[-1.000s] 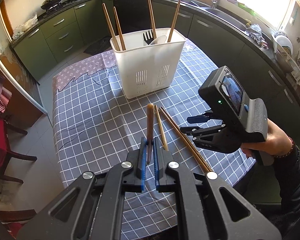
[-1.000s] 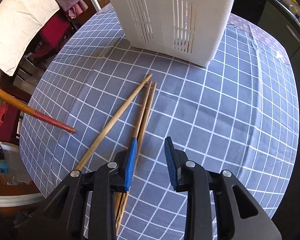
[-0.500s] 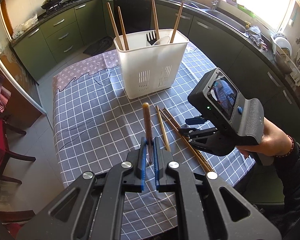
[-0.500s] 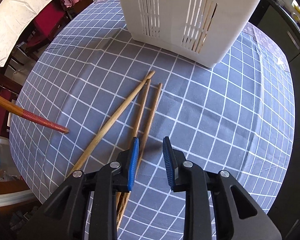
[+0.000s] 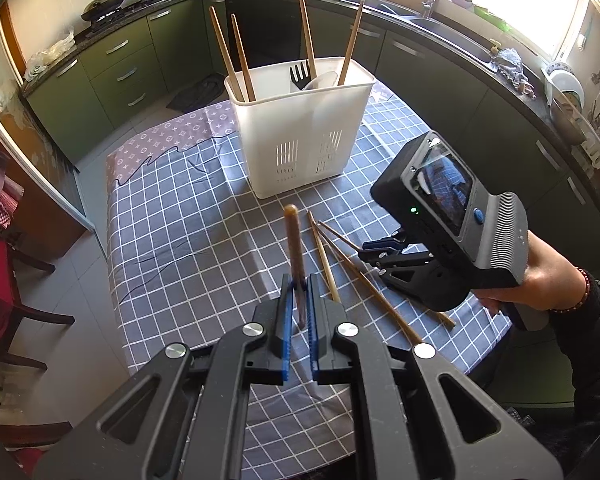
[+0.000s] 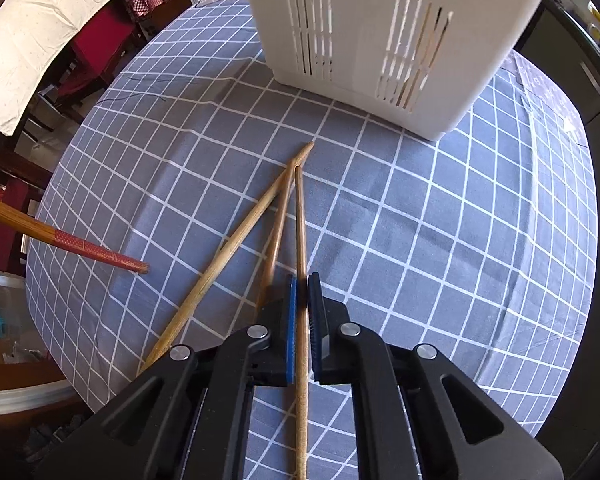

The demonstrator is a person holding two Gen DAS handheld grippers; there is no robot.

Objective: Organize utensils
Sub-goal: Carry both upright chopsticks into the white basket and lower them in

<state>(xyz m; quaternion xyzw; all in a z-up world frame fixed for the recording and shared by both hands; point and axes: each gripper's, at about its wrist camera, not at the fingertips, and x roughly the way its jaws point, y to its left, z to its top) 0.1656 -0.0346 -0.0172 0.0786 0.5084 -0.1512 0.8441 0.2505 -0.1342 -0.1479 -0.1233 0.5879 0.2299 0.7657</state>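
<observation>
Green kitchen cabinets (image 5: 112, 68) ring a surface (image 5: 180, 216) covered in a grey checked cloth. Ahead of both tools stands a white slotted holder (image 5: 300, 128) with four sticks, a black fork and a white spoon upright inside. The left hand-held gripper (image 5: 299, 312) is pinched on a red-tipped chopstick (image 5: 294, 248), lifted off the cloth and pointing toward the holder. To its right, the right hand-held gripper (image 6: 303, 320) has its blue pads pressed onto one wooden chopstick (image 6: 300, 240) lying on the cloth. Just left of that one lie two more chopsticks (image 6: 236, 240), their far tips meeting near the holder.
</observation>
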